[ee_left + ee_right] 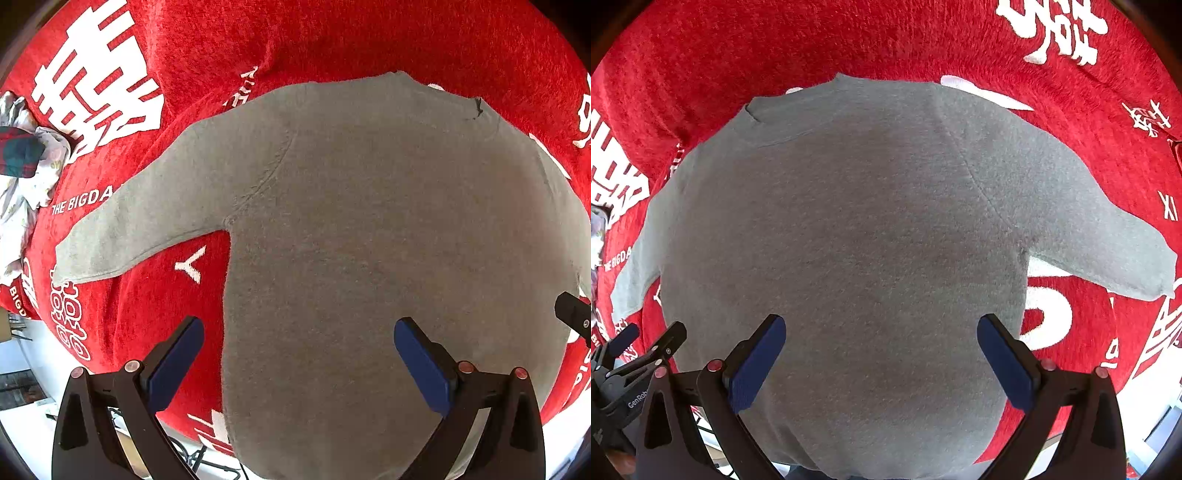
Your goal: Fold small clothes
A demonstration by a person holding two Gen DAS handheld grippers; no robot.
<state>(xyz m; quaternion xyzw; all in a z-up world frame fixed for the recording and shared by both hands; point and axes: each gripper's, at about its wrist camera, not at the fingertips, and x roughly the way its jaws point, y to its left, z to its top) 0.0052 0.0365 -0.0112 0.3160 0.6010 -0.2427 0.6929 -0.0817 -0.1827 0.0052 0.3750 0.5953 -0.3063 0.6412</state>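
The grey sweater [369, 221] lay flat beneath both wide-open, empty hand-held grippers, collar away from them; left hand-held gripper [299, 343] nearer its left sleeve [147, 221], right hand-held gripper [881, 341] nearer the other

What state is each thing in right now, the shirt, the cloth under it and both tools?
Grey knit long-sleeved shirt: spread flat, sleeves out, unfolded.
Red fuzzy cloth with white lettering: laid out under the shirt.
Left tool: open, empty, above the shirt.
Right tool: open, empty, above the shirt.
Crumpled patterned clothes: heaped beside the cloth.
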